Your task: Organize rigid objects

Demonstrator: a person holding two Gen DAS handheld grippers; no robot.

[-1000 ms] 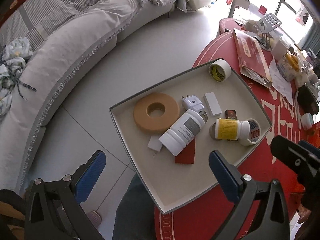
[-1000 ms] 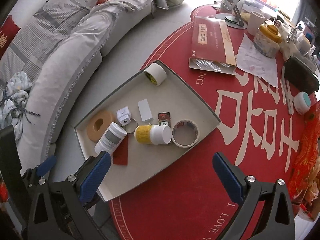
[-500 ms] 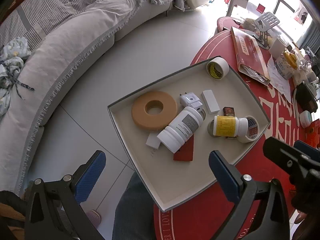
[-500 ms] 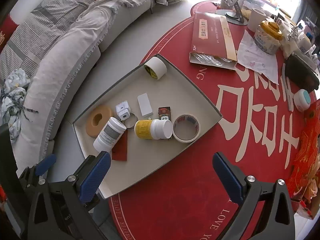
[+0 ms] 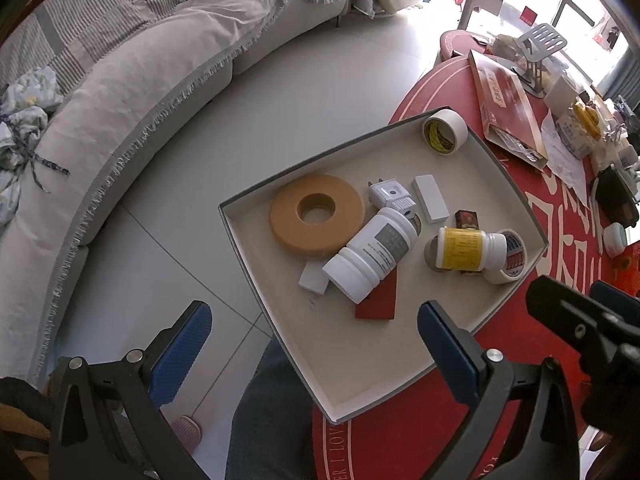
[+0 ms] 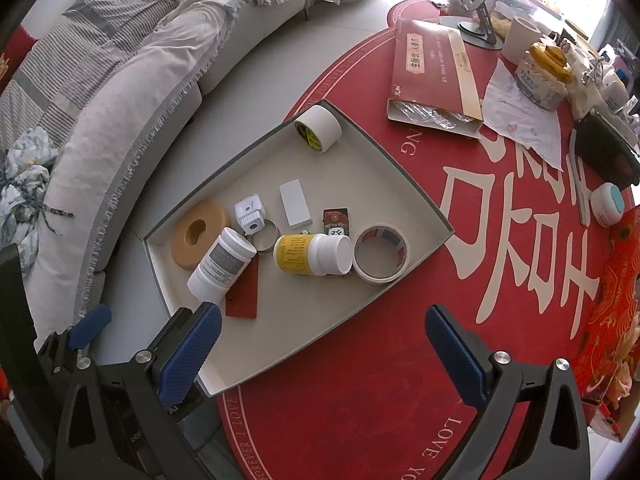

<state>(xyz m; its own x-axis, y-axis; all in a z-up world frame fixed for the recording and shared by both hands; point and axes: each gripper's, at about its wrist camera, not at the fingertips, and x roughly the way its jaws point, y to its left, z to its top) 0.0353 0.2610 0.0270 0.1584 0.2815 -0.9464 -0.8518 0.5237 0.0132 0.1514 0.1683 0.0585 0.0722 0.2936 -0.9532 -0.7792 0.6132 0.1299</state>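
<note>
Claws: left claw [image 5: 312, 340] wide open, empty; right claw [image 6: 322, 344] likewise.

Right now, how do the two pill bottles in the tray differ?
The grey-label bottle leans on the foam ring and the red card; the yellow-label bottle is shorter and touches the flat tape roll. Both are white, capped and lying on their sides.

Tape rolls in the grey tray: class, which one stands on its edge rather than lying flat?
The cream roll with the yellow core, alone in the tray's far corner. The other cream roll lies flat beside the yellow-labelled bottle.
</note>
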